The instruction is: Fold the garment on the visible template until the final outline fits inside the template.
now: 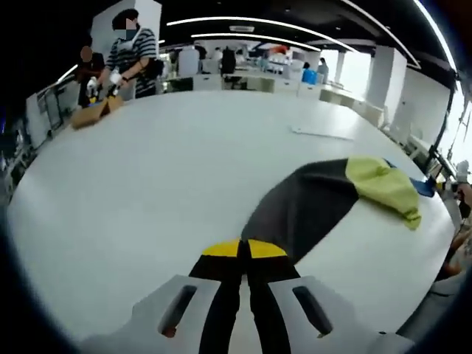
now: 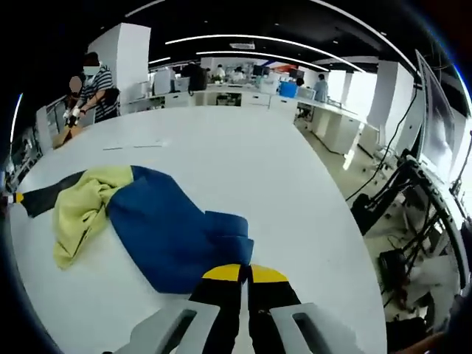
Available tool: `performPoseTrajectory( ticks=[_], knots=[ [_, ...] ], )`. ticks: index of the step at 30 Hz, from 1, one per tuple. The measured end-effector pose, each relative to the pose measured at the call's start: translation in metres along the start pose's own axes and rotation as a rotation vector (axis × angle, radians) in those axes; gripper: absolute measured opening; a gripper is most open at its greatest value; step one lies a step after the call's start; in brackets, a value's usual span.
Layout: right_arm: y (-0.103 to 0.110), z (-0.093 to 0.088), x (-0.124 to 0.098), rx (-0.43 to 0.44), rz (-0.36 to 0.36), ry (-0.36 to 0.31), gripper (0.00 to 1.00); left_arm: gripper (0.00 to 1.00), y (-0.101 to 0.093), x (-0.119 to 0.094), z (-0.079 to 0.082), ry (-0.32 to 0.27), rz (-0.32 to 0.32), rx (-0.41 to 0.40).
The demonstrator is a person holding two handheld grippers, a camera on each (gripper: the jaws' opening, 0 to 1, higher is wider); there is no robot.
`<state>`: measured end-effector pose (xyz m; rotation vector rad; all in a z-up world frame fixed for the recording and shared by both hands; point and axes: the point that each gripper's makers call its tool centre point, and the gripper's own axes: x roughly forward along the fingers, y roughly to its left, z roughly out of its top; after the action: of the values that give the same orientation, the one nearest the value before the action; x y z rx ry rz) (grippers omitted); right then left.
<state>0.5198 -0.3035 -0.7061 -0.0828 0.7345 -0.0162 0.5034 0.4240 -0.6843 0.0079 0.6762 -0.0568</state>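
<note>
The garment lies crumpled on the white table [image 1: 147, 192]. It has a dark grey part [image 1: 310, 203], a yellow-green part [image 1: 383, 184] and a blue part [image 2: 169, 228]. My left gripper [image 1: 244, 249] is shut, its yellow tips pinching the near end of the dark grey part. My right gripper [image 2: 245, 273] is shut on the near edge of the blue part, where the cloth is bunched. In the right gripper view the yellow-green part [image 2: 85, 203] sits left of the blue, and the dark part [image 2: 44, 195] trails to the far left. No template outline can be made out on the table.
A thin flat white sheet [image 1: 321, 133] lies on the table beyond the garment. At the far end a person [image 1: 133, 55] stands by a cardboard box [image 1: 92, 114]. The table edge [image 2: 346, 243] drops off to the right, with cables and stands [image 2: 413, 221] on the floor.
</note>
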Motion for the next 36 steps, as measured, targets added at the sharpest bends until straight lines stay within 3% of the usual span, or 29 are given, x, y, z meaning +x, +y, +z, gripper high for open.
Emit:
performPoseTrajectory(
  ticks=[5,12,15,18,24,26,28,32,33,36],
  knots=[
    [-0.008,-0.011,0.005,0.011,-0.017,0.037,0.0,0.0,0.013,0.006,-0.003,0.016,0.043,0.003],
    [-0.012,-0.021,0.006,0.041,-0.024,0.044,0.0,0.0,0.017,0.011,-0.009,0.042,0.069,0.092],
    [-0.009,-0.031,0.007,0.122,-0.006,0.08,0.0,0.0,0.017,0.011,-0.014,0.063,0.092,0.141],
    [-0.009,-0.032,0.006,0.136,-0.005,0.067,0.01,0.03,0.013,0.01,-0.016,0.061,0.087,0.169],
    [-0.001,-0.029,-0.001,0.104,0.01,0.059,0.3,0.24,0.003,0.006,-0.008,0.012,0.052,0.156],
    [0.004,-0.024,-0.004,0.092,0.027,0.041,0.41,0.33,-0.009,0.004,-0.001,-0.029,-0.001,0.09],
    [0.01,-0.018,-0.006,0.078,0.048,0.02,0.52,0.39,-0.017,0.0,0.006,-0.058,-0.028,0.099],
    [0.033,-0.005,-0.012,0.094,0.141,-0.02,0.7,0.51,-0.036,-0.006,0.015,-0.106,-0.084,0.116],
    [0.042,-0.002,-0.013,0.11,0.175,-0.027,0.75,0.53,-0.045,-0.008,0.017,-0.118,-0.123,0.103],
    [0.066,0.006,-0.019,0.12,0.273,-0.047,0.88,0.58,-0.059,-0.012,0.02,-0.133,-0.157,0.146]
  ],
)
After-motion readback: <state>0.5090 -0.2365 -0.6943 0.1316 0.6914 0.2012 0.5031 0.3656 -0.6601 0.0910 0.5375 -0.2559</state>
